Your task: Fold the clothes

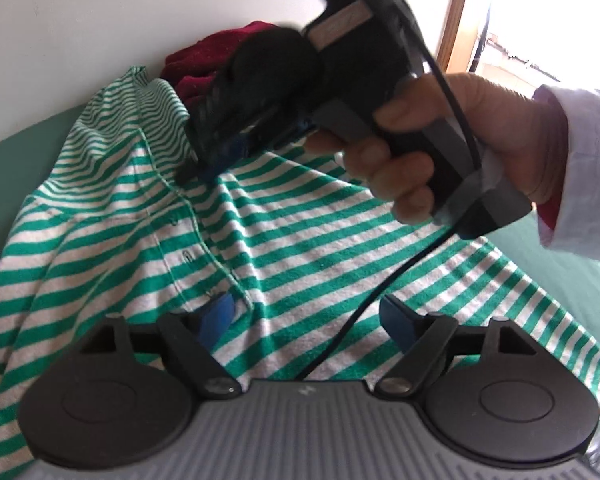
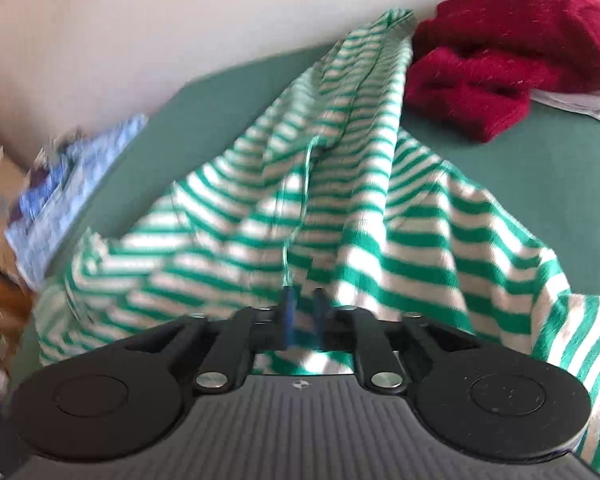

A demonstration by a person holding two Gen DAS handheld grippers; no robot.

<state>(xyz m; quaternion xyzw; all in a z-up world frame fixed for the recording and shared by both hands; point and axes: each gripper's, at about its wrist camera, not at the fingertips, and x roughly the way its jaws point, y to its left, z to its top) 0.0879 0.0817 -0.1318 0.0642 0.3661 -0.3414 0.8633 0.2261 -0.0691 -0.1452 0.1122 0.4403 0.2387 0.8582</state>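
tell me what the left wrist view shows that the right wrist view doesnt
Only the left wrist view: the person's hand gripping the right gripper over the shirt's button placket, the bright window, and the open left gripper.

Only the right wrist view: folded blue checked cloth and a white garment under the sweater.

Both: the green-and-white striped shirt, the dark red sweater, the green surface.

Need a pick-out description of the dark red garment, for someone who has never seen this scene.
Start at the green surface against the white wall. At its far edge, beside the green-striped shirt, lies the dark red garment. It is the only fuzzy, solid-coloured heap; the shirt is striped and the blue cloth is pale.
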